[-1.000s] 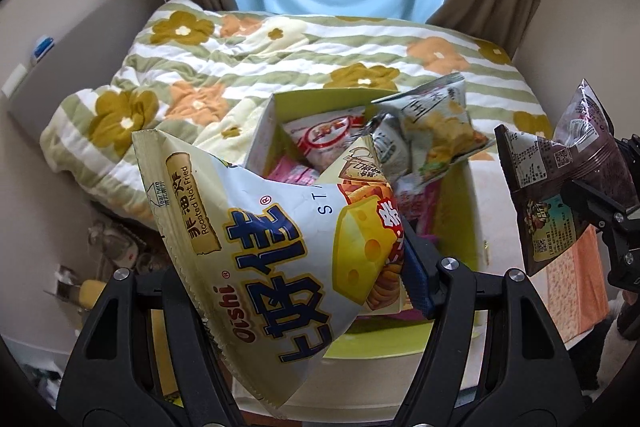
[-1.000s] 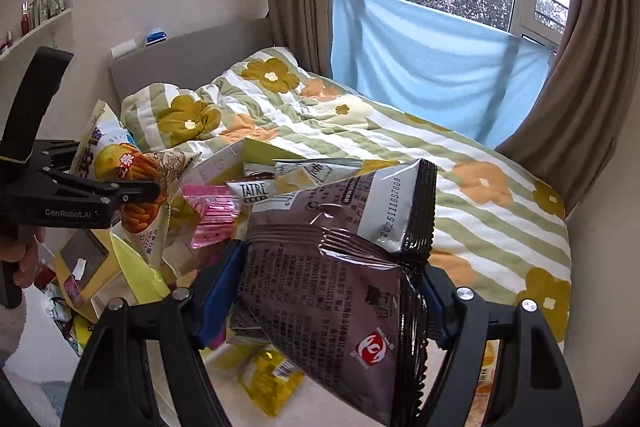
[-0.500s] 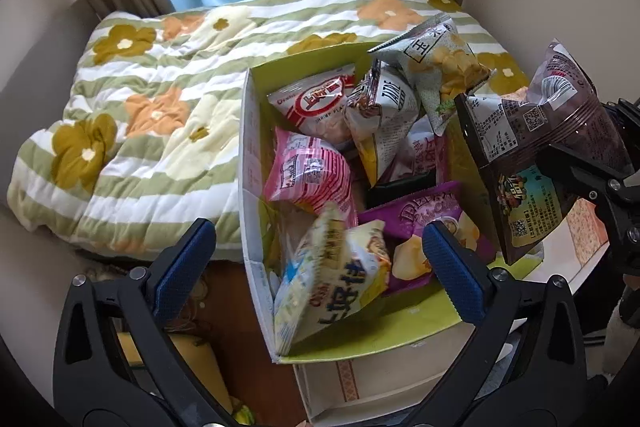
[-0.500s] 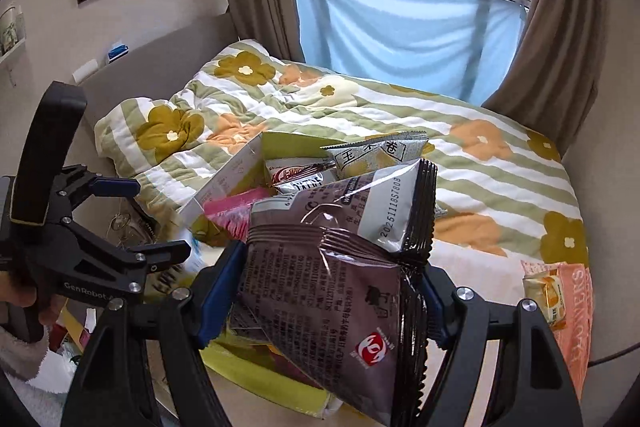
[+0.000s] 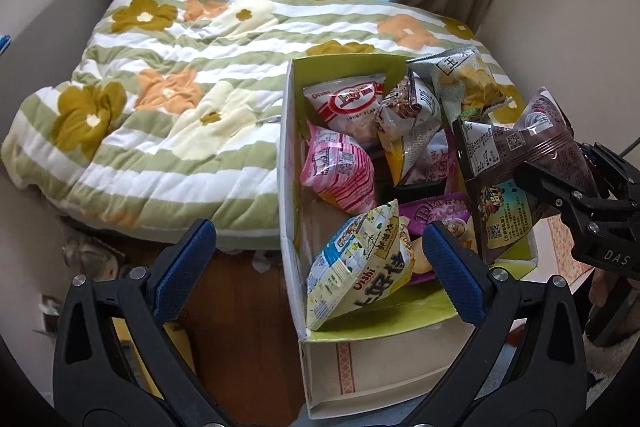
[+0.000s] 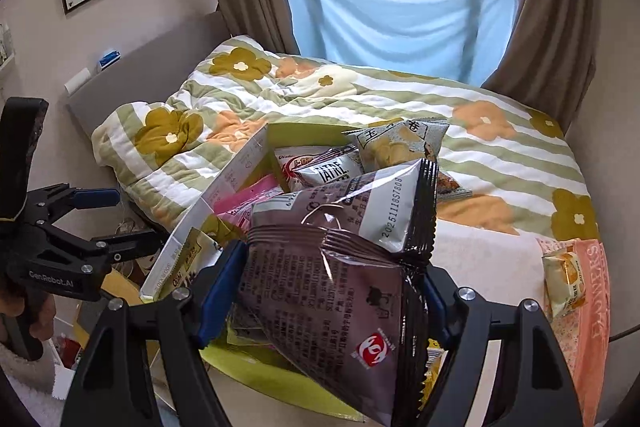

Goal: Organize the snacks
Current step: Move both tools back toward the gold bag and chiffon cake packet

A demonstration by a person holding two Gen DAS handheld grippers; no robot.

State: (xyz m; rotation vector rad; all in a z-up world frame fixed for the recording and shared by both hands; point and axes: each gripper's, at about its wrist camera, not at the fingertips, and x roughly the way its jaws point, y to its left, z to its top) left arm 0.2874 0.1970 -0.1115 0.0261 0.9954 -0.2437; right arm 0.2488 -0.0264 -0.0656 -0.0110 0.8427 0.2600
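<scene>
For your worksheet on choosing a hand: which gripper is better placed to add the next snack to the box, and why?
Right. The right gripper already holds the brown snack bag above the box. The left gripper is open and empty, its cheese-snack bag lying inside.

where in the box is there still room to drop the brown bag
Bare cardboard floor shows along the box's left wall, between the pink bag and the Oishi bag. Green floor also shows at the near edge, below the Oishi bag. The far end and right side are crowded with piled bags. The right gripper holds the brown bag over that right side.
</scene>
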